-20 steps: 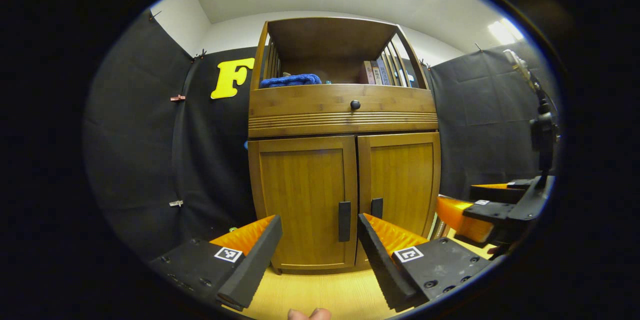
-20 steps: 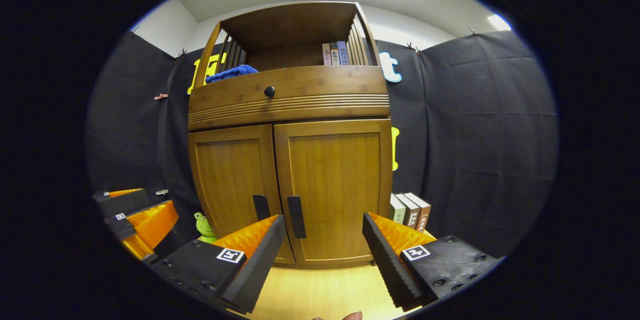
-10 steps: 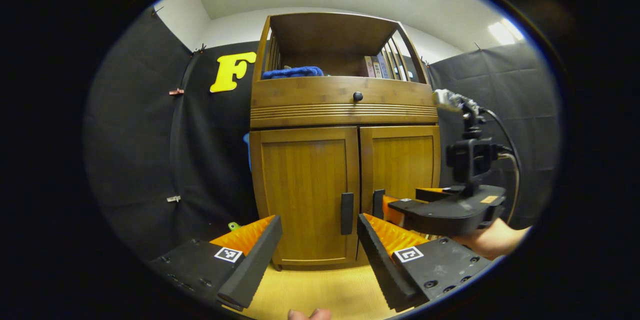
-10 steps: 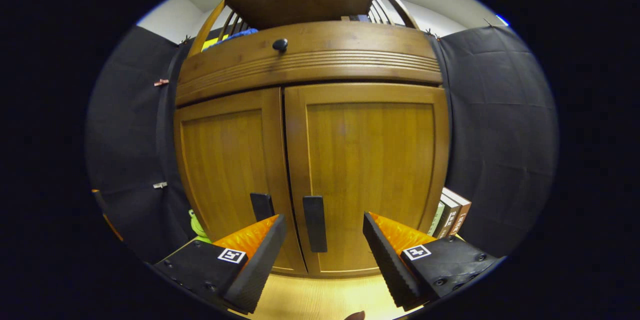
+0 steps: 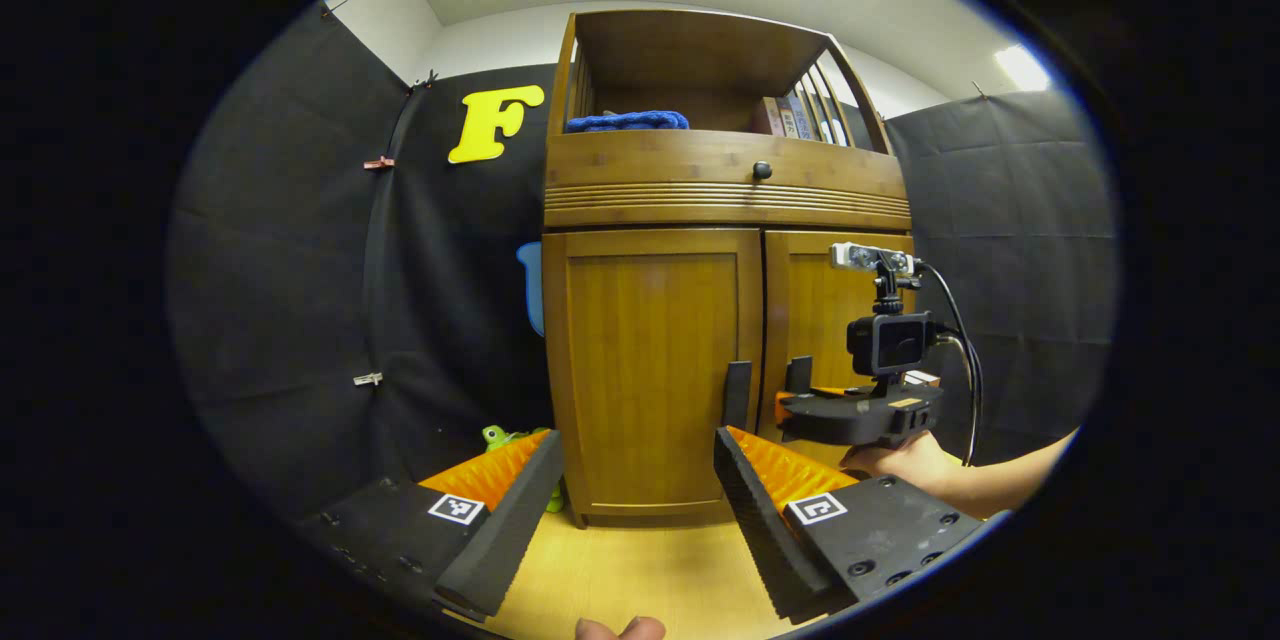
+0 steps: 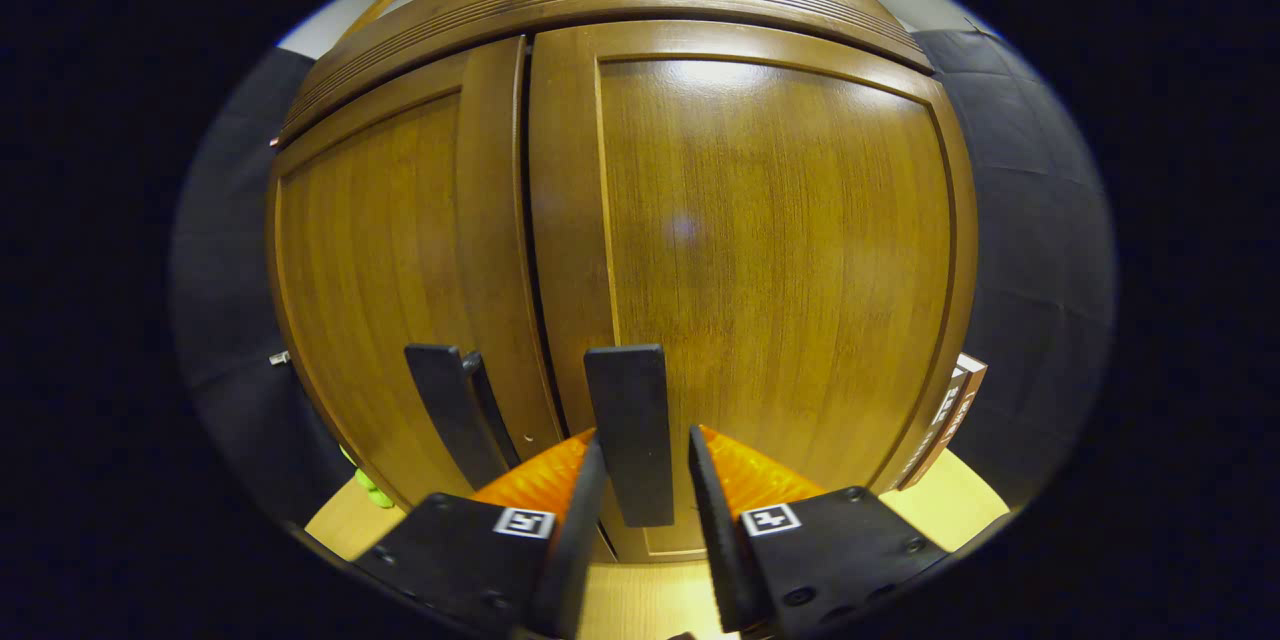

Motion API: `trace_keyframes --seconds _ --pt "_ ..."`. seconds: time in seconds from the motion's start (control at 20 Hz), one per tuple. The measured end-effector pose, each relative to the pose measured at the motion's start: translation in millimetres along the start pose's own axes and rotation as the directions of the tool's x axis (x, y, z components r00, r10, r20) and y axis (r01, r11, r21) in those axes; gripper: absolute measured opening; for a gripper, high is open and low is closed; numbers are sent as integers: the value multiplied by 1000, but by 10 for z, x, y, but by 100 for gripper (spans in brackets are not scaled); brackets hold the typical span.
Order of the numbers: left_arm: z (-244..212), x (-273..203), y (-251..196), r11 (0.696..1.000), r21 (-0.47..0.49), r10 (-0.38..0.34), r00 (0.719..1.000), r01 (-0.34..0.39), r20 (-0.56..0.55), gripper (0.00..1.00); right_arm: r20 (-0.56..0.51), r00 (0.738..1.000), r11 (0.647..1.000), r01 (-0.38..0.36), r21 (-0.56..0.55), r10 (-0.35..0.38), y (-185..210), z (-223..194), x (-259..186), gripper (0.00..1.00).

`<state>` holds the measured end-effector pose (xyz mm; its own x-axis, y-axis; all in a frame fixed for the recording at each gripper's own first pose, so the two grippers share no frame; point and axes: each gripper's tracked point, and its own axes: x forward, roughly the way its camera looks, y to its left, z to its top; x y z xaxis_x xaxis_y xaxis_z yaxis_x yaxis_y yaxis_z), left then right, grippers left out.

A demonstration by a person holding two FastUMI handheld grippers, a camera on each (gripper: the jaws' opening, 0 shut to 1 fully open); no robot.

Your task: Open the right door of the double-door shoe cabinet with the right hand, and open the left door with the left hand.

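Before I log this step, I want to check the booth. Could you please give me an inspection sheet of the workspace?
Surface: wooden floor, nothing on it in front of the doors.
Job's things: left door and right door both shut; left handle untouched.
Clutter: green toy left of the cabinet, books right of it, blue cloth on the top shelf.
Grippers: left hand-held gripper open, away from the cabinet; right hand-held gripper has a finger on each side of the right handle, contact unclear.
Cables: black cable hangs from the right gripper's camera.
Surroundings: black cloth wall, ceiling light.
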<state>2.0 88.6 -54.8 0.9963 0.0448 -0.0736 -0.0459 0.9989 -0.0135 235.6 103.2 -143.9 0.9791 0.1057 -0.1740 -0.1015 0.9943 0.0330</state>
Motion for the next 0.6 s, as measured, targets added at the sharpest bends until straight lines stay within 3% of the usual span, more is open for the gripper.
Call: trace_keyframes --seconds 0.05,0.15,0.25,0.3,0.45,0.6 --pt "-17 -1 46 1000 0 6 1000 -6 -4 94 19 1000 1000 -8 -1 8 39 60 9 48" --pt "-44 -23 99 1000 -4 13 1000 -14 -13 94 16 999 999 29 -27 -29 -30 -9 205 51" --pt "-45 -40 125 1000 -9 18 1000 -18 -16 94 25 999 998 30 -49 -28 -18 69 20 31" --pt "-28 -50 124 1000 -12 19 1000 -19 -14 94 29 999 998 20 -58 -18 -32 96 -35 35" --pt "28 -93 92 1000 -22 16 1000 -16 -1 95 6 1000 998 -26 -54 27 -34 63 -126 23" --pt "86 -144 2 1000 -27 7 1000 -7 9 94 -1 998 998 -60 -36 60 -77 37 -347 23"
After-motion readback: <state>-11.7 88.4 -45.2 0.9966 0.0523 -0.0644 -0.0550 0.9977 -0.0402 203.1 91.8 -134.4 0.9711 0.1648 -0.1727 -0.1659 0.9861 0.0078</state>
